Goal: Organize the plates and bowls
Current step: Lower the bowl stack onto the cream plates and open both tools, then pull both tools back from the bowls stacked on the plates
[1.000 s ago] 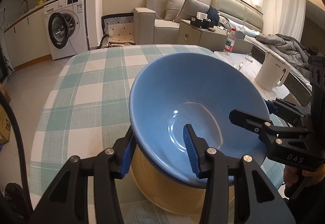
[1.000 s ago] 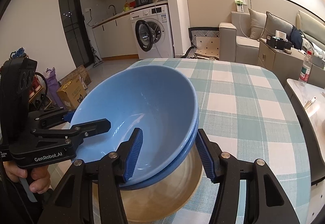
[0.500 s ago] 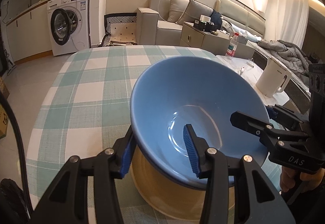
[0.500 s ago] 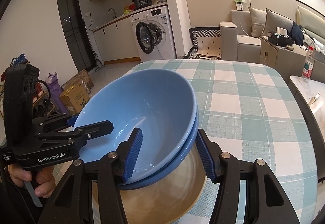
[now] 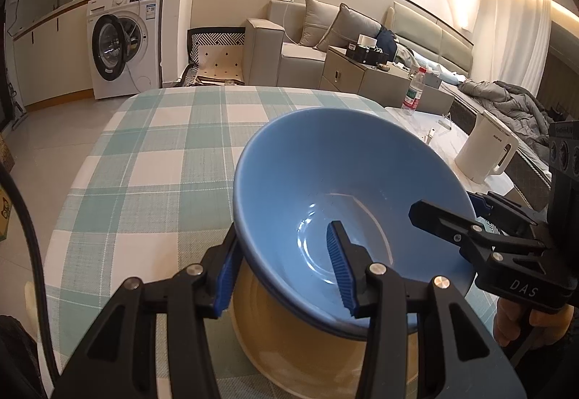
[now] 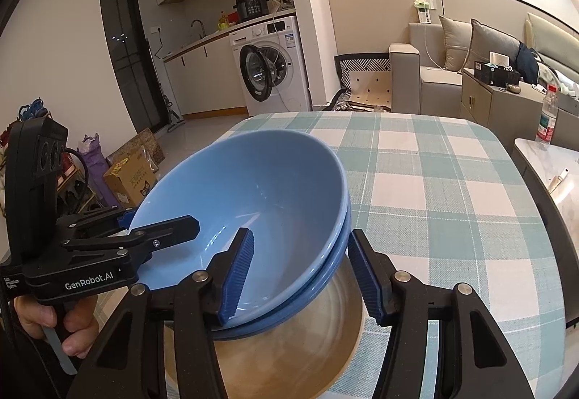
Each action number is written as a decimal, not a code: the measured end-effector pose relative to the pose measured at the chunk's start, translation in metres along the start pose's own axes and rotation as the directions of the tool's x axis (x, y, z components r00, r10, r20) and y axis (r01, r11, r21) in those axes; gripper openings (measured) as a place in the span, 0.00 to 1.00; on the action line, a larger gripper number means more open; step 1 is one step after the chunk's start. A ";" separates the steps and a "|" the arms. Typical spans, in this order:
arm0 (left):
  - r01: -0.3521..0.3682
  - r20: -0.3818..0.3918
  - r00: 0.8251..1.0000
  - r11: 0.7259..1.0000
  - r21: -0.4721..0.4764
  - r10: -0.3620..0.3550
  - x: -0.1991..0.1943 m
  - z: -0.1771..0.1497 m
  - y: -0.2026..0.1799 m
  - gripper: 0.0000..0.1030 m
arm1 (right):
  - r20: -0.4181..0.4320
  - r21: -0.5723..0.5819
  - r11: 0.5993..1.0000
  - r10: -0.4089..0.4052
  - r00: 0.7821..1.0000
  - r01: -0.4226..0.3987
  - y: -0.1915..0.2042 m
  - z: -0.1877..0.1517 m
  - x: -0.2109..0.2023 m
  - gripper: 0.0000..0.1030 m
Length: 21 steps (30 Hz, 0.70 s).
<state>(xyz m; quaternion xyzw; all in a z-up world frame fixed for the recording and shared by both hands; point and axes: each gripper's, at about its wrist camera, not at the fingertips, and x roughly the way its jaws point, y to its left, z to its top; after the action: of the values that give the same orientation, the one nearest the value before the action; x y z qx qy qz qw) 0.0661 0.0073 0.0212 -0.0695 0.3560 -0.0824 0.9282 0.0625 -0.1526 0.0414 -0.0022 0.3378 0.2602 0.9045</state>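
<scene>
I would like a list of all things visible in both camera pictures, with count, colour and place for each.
blue bowls: two, nested, above the beige bowl
beige bowl: one, on the table
table: one, green-white checked cloth
washing machine: one, white, kitchen corner
sofa: one, grey, behind the table
kettle: one, white, side table
bottle: one, clear, side table
cardboard box: one, floor
left gripper: black, blue pads astride the bowls' rim
right gripper: same, opposite rim
</scene>
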 end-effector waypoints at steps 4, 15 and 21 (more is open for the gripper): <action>-0.004 0.000 1.000 1.000 0.012 0.004 0.000 0.000 -0.001 0.48 | 0.003 -0.015 1.000 -0.005 1.000 0.005 0.002 0.000 0.000 0.55; -0.084 0.098 0.992 0.995 0.059 0.078 -0.023 -0.002 0.006 0.79 | 0.049 -0.049 0.999 -0.007 0.999 0.009 -0.004 -0.003 -0.017 0.91; -0.093 0.114 0.990 0.993 0.069 0.084 -0.031 -0.004 0.011 0.83 | 0.075 -0.075 0.997 0.020 0.997 -0.015 -0.002 -0.009 -0.030 0.99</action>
<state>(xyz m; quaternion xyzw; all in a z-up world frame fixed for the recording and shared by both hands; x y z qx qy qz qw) 0.0416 0.0239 0.0360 -0.0238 0.3032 -0.0502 0.9513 0.0387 -0.1699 0.0520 -0.0231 0.2933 0.2803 0.9137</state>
